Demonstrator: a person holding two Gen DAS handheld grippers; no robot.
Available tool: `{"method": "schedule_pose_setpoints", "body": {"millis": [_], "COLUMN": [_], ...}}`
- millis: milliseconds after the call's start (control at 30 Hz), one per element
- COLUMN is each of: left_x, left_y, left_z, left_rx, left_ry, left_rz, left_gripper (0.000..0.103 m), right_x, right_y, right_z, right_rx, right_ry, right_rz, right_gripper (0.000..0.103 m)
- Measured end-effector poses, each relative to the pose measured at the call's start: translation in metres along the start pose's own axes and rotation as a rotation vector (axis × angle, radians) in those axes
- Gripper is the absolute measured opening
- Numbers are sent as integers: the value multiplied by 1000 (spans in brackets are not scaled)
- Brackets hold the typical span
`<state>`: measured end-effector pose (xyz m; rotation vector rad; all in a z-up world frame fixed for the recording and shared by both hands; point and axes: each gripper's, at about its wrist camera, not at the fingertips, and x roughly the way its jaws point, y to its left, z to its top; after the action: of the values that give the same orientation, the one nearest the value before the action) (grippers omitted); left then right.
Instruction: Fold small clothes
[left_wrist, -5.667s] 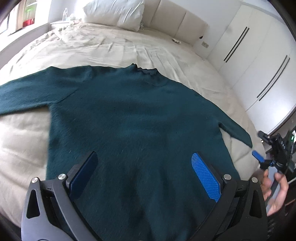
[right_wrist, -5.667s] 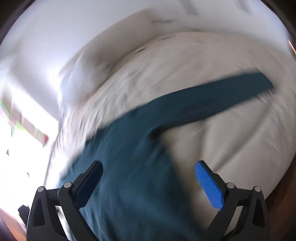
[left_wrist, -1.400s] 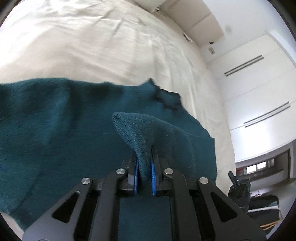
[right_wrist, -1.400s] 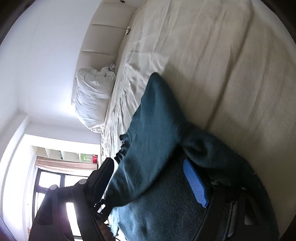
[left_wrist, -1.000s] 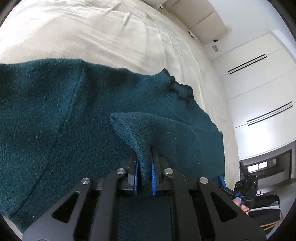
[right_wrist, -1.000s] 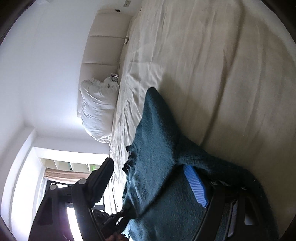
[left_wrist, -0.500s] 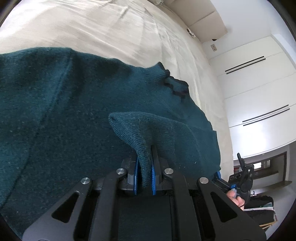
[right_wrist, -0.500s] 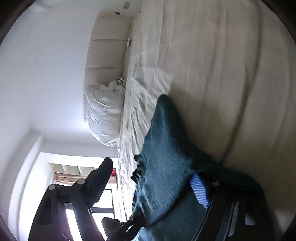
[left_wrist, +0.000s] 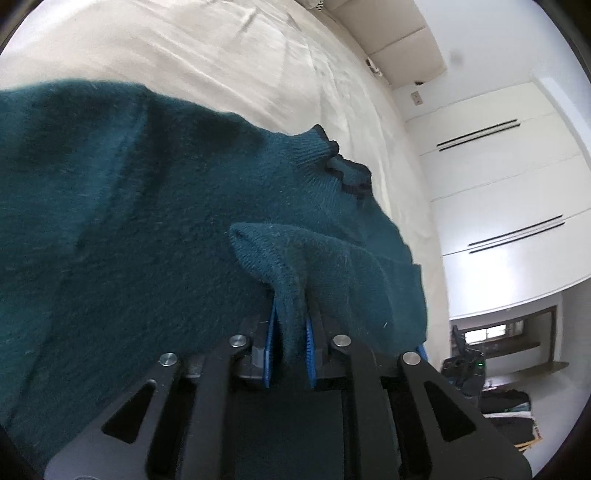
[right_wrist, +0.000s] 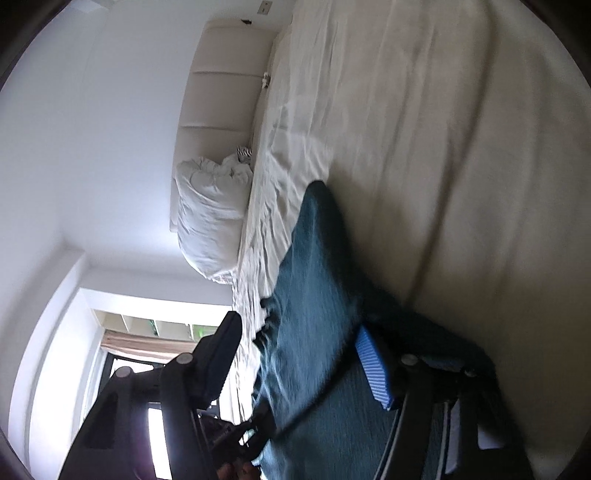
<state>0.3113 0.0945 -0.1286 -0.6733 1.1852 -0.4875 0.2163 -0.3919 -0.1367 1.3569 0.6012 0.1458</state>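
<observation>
**Sweater body carried further over while the left gripper holds a pinched edge**

Compared with the picture of about half a second ago, the neck of the sweater sits a little lower and more to the right in the left wrist view, and more of the cream bed sheet shows above it. In the right wrist view the knit has slid lower and looks blurred, so the cloth is in motion.

The bed fills most of both views, with its padded headboard and a white pillow at the far end. White wardrobe doors stand beside it.

The dark teal sweater lies on the bed, wide and partly doubled over itself, its ribbed collar toward the headboard. It is spread on this soft flat surface, I judge, so that a fold can be laid down evenly.

The left gripper has its blue fingers together, clamped on a raised ridge of the knit; this pinch seems meant to lift one layer and carry it across the body. The right gripper has its fingers well apart, with the sweater lying between them and over the blue one; it does not grip.

I can read no brand, label or writing anywhere.
</observation>
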Motion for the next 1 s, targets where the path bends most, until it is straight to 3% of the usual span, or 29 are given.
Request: {"method": "schedule_pose_setpoints", "body": {"millis": [67, 133, 167, 233, 300, 400, 467, 600, 633, 700, 833, 1000], "left_x": [-13, -29, -36, -50, -53, -30, -8, 30, 30, 32, 33, 35], "left_y": [0, -4, -9, -25, -48, -73, -77, -68, -68, -69, -66, -62], "left_z": [1, 3, 5, 5, 3, -4, -5, -7, -8, -11, -13, -13], "left_rx": [4, 4, 18, 68, 163, 278, 296, 294, 305, 331, 329, 322], "left_ry": [2, -17, -45, -116, -149, -124, -119, -81, -91, -97, -106, -118], "left_rz": [48, 128, 185, 280, 252, 188, 199, 237, 238, 247, 241, 235], "left_gripper": [20, 30, 42, 46, 46, 46, 46, 46, 46, 46, 46, 46], "right_x": [-15, -30, -37, -36, -18, 23, 56, 109, 117, 114, 86, 41], "right_y": [5, 14, 21, 40, 57, 66, 67, 55, 45, 33, 26, 37], "right_z": [-5, -4, -2, 7, 24, 50, 66, 78, 79, 79, 68, 45], "right_rx": [-10, -38, -74, -145, -210, -231, -241, -279, -272, -274, -257, -273], "right_ry": [27, 37, 40, 52, 96, 155, 218, 326, 351, 348, 358, 327], "right_rz": [-30, -40, -40, -39, -16, -37, -10, -95, -121, -116, -67, -20], "right_gripper": [69, 71, 71, 71, 72, 72, 72, 74, 69, 62, 64, 83]}}
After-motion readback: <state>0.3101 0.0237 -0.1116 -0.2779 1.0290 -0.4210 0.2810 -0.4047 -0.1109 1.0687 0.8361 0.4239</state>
